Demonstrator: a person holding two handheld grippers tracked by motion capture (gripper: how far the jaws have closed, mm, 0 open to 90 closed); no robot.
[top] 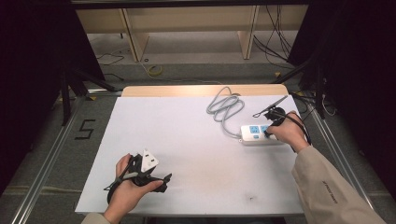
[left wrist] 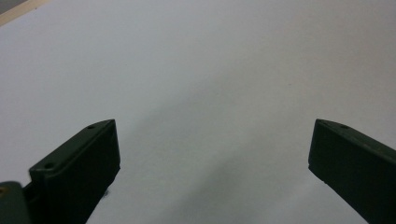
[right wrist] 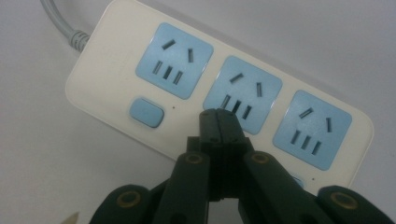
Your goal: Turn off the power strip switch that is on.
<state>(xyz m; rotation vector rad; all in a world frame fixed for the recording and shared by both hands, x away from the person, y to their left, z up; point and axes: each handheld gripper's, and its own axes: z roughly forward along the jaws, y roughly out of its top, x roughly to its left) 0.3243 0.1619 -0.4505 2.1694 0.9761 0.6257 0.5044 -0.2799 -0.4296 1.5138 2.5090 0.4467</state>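
Right gripper (right wrist: 218,114) has its jaws pinched fully together with nothing between them, tip parked on the power strip (right wrist: 140,60) right by the middle socket (right wrist: 243,93), looks like it's about to poke a switch. Judging by that, the press isn't done yet; the blue button (right wrist: 146,112) under the first socket sits untouched at about 9 o'clock from the tip. Strip lies around 3 o'clock on the white table (top: 196,154), its grey cord (top: 224,109) coiled off toward 12. Left gripper (left wrist: 212,154) is way over at 7 o'clock, jaws spread wide, holding nothing, just idling above the tabletop.
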